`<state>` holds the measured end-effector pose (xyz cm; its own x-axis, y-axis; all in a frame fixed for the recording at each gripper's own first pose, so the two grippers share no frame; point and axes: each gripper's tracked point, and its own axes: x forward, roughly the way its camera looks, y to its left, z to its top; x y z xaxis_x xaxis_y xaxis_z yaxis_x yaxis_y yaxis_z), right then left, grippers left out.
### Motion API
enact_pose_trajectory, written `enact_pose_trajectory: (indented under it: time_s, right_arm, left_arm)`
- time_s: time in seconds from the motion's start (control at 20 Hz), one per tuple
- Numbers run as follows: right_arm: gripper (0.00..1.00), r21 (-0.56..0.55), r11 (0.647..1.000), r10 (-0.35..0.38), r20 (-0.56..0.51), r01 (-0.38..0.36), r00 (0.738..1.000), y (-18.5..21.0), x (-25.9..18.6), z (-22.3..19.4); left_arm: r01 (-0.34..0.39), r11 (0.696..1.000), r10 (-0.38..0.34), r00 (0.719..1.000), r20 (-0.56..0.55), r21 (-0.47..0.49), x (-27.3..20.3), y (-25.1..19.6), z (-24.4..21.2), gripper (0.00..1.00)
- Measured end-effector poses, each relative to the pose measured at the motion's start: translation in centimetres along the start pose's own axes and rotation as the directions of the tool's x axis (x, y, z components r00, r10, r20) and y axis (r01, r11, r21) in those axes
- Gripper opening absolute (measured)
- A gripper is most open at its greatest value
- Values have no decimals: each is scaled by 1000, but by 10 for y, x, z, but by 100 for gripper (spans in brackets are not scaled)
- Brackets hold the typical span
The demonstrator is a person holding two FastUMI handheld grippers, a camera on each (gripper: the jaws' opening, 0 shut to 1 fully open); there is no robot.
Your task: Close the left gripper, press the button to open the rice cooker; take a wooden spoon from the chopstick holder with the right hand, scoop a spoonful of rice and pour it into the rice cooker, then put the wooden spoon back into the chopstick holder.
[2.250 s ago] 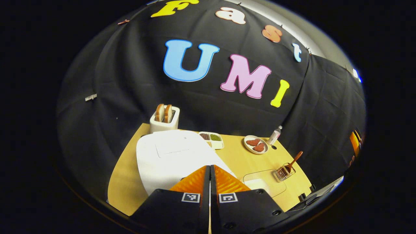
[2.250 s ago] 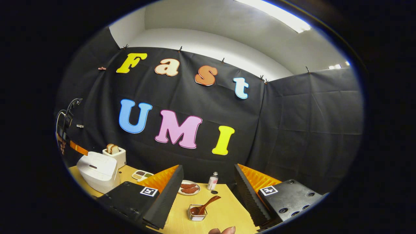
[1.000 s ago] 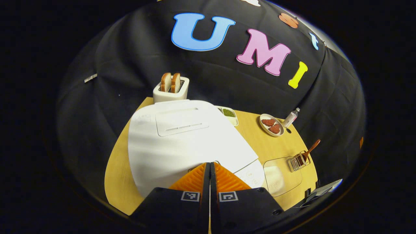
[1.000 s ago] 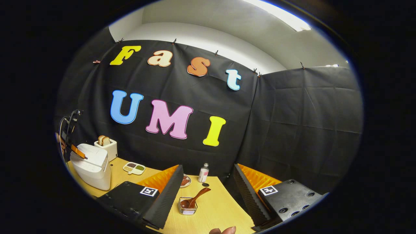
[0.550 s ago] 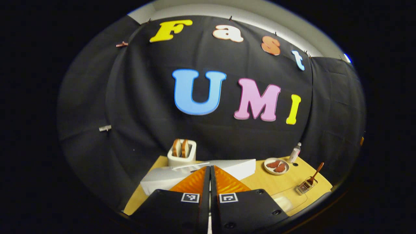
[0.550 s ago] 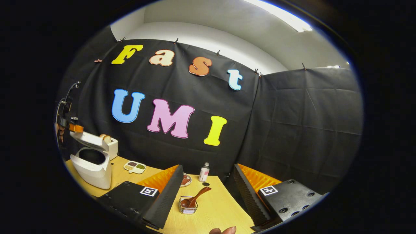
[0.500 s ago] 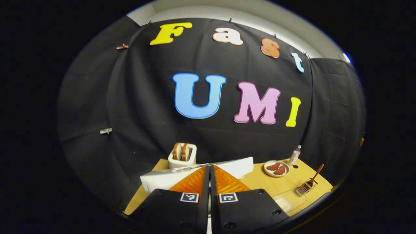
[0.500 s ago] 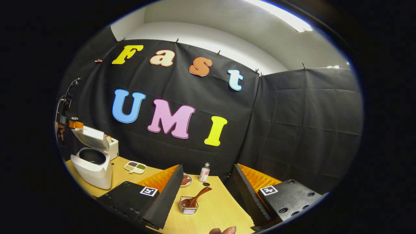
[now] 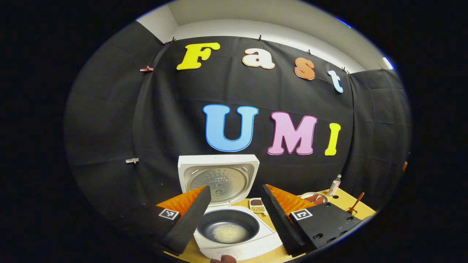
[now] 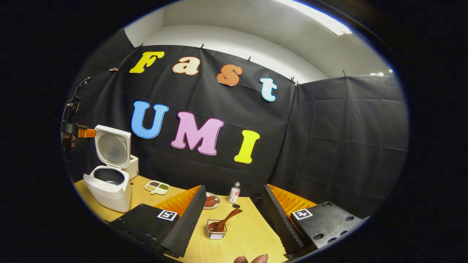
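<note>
Your left gripper [image 9: 234, 219] is spread wide over the rice cooker [image 9: 234, 233], whose lid [image 9: 218, 178] stands upright at the bench's left end. Your right gripper [image 10: 231, 215] is spread too, framing one wooden spoon [image 10: 223, 221] in the chopstick holder [image 10: 215, 233]. Behind stand one plate [image 10: 211, 201], one bottle [image 10: 234, 193] and one divided dish [image 10: 156, 187].

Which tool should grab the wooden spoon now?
The right tool, probably. It is open, and the wooden spoon in the chopstick holder sits straight ahead between its fingers. The left tool faces the open rice cooker instead.
</note>
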<state>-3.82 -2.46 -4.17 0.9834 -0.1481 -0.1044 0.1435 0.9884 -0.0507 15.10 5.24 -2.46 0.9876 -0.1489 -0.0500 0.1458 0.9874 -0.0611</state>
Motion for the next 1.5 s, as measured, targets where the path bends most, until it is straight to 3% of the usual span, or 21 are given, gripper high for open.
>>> enact_pose_trajectory:
  time_s: [0.4, 0.8, 1.5]
  right_arm:
    - [98, 47, 996, 79, -17, -79, 997, -1, -2, -17]
    - [98, 109, 980, 173, -81, -163, 982, -3, 20, -69]
    - [98, 224, 950, 264, -208, -217, 942, -4, 84, -188]
  left_arm:
    - [-51, 998, 52, 998, 23, -34, -81, -15, 11, 95]
    - [-115, 993, 115, 993, 28, -21, -153, -36, 3, 95]
    - [-147, 989, 147, 989, 2, -37, -206, -53, -16, 95]
